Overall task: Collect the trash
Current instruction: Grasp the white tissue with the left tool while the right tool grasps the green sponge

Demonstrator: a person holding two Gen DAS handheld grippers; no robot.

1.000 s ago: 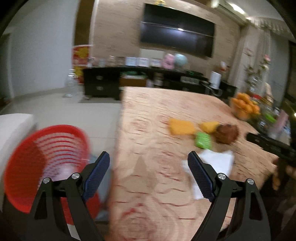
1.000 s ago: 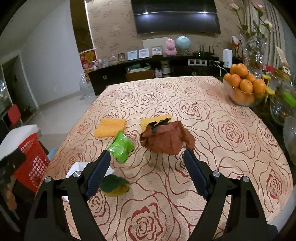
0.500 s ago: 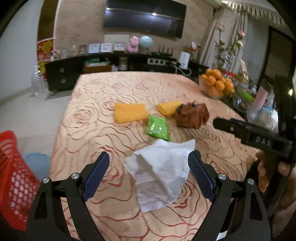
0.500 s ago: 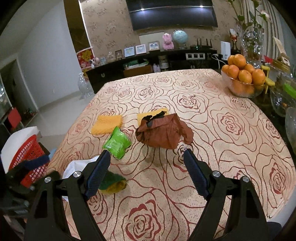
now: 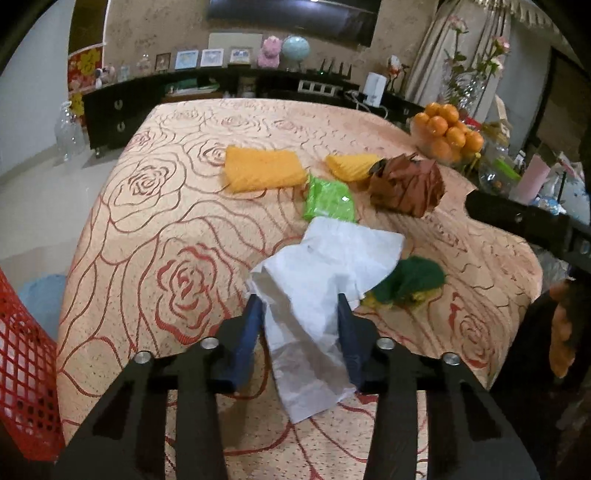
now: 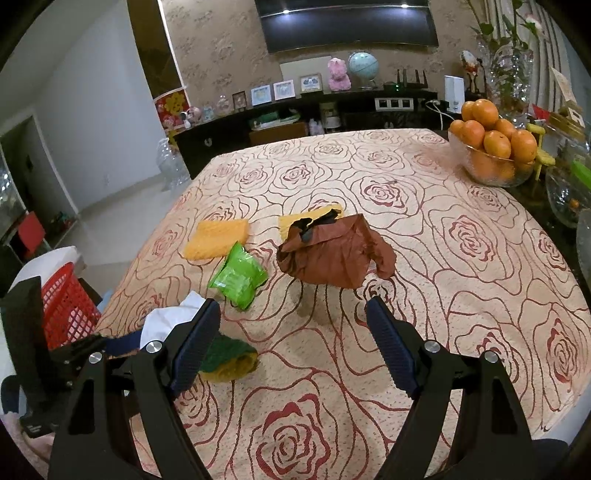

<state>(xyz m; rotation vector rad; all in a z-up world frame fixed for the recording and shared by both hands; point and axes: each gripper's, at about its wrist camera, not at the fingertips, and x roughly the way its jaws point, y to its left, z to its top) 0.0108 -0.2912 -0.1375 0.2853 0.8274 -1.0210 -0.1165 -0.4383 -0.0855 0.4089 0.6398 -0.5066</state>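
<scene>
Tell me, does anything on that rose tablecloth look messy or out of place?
Yes. Crumpled white paper, a green wrapper and a scrunched brown bag litter the tablecloth. The left tongs straddle the paper.

Warm, fairly dim indoor light falls from above; ceiling spots glare as bright streaks on the dark wall screen [image 6: 347, 26] at the top of both views. Soft short shadows lie under the brown crumpled wrapper [image 6: 332, 254] on the counter [image 6: 461, 295]. Fisheye bending curves the counter's edges and the walls, with black vignette at all corners. Detail is slightly soft and grainy, and the white paper [image 5: 325, 280] looks a little overexposed.
</scene>
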